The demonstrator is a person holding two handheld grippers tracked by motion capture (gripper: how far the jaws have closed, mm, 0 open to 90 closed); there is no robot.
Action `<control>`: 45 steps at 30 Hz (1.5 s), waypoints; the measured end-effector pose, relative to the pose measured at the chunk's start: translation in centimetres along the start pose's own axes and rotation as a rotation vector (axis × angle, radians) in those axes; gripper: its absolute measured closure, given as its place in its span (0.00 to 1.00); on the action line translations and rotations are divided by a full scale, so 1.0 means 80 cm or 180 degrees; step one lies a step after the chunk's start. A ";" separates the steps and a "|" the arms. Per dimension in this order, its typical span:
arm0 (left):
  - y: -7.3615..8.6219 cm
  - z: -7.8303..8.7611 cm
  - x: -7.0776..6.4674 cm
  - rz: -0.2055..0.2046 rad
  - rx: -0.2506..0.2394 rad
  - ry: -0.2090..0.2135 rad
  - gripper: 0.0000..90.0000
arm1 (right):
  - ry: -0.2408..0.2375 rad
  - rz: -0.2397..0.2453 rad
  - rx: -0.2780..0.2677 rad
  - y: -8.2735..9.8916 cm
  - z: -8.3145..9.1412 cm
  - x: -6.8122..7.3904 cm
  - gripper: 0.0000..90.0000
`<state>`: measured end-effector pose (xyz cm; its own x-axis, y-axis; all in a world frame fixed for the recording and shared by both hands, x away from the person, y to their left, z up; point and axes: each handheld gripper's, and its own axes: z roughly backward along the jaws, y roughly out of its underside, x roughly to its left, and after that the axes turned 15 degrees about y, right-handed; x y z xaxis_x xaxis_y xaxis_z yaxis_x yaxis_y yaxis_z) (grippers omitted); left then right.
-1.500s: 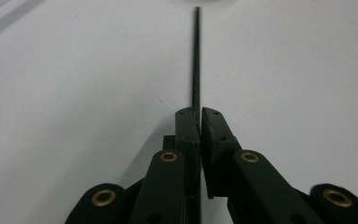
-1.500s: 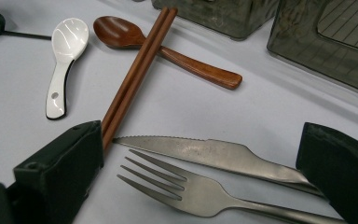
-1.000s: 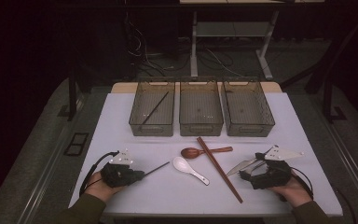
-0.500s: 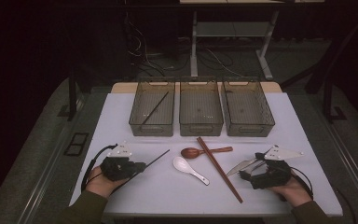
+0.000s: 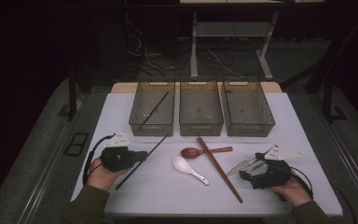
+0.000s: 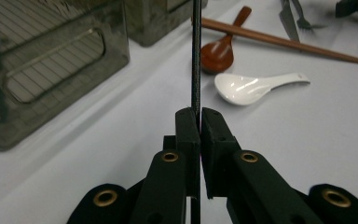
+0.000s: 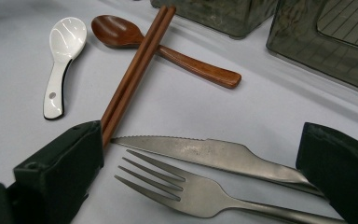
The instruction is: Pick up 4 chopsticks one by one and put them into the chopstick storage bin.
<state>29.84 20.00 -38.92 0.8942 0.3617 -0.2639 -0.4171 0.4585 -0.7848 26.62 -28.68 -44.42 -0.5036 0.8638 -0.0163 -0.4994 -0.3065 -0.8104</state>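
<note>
The left gripper (image 6: 199, 116) pinches a black chopstick (image 6: 196, 56) — thin, straight, dull-surfaced — while the right gripper (image 7: 200, 154) gapes wide.

the left gripper (image 5: 142, 155) clamps a black chopstick (image 5: 142, 161) just before the left bin (image 5: 152, 125). right of that bin lie a white spoon (image 5: 189, 169), brown chopsticks (image 5: 219, 169) and the right gripper (image 5: 245, 176).
</note>
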 end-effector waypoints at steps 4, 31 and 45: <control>-0.010 0.005 0.003 -0.0024 -0.0101 -0.0026 0.95 | 0.0003 -0.0002 0.0002 0.000 0.000 0.000 0.01; -0.078 0.029 0.014 -0.0282 -0.0558 -0.0161 0.95 | 0.0004 -0.0014 0.0019 0.000 0.000 -0.001 0.01; -0.131 0.023 0.047 -0.0347 -0.0715 -0.0197 0.95 | 0.0005 -0.0024 0.0009 0.001 0.000 0.000 0.01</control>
<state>37.28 18.08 -30.64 0.9173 0.3722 -0.1414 -0.2658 0.3082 -0.9134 26.62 -28.73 -44.46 -0.4988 0.8666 -0.0112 -0.5050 -0.3011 -0.8089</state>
